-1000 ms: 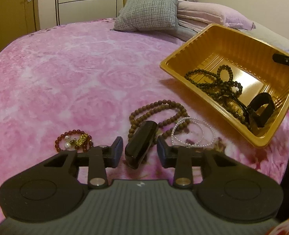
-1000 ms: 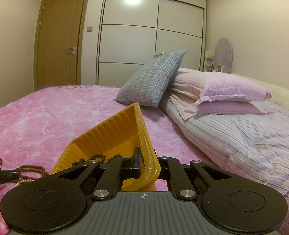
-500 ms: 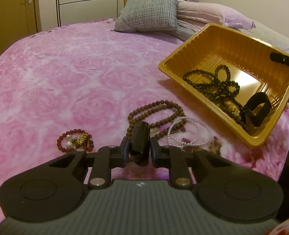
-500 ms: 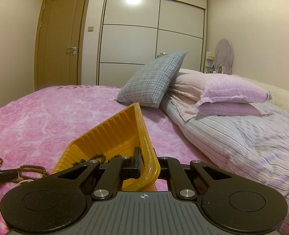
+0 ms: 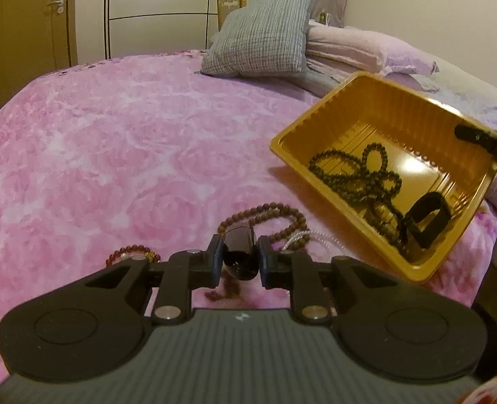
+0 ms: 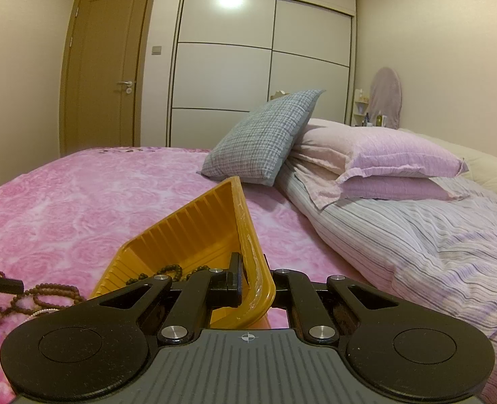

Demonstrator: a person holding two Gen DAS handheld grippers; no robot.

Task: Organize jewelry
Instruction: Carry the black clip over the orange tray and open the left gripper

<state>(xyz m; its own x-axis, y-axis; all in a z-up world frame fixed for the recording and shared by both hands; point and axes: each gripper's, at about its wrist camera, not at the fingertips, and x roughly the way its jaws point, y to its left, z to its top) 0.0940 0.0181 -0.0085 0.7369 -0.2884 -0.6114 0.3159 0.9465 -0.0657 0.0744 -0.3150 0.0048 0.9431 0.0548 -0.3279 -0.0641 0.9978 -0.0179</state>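
While the right gripper (image 6: 256, 284) is pinching the yellow tray (image 5: 319, 160) rim, tilting it w/ beads inside, left gripper (image 5: 238, 259) is clamped on a glossy black bangle (image 5: 241, 252).

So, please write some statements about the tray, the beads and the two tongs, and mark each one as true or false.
1. The left tongs are shut on a dark glossy bangle. True.
2. The yellow tray is empty. False: dark beads and a black band lie in it.
3. The right tongs grip the tray's rim. True.
4. All the jewelry is already in the tray. False: a brown bead string, a white pearl string and a red bead bracelet lie on the pink bedspread.
5. The tray lies flat on the bedspread. False: it is tilted.
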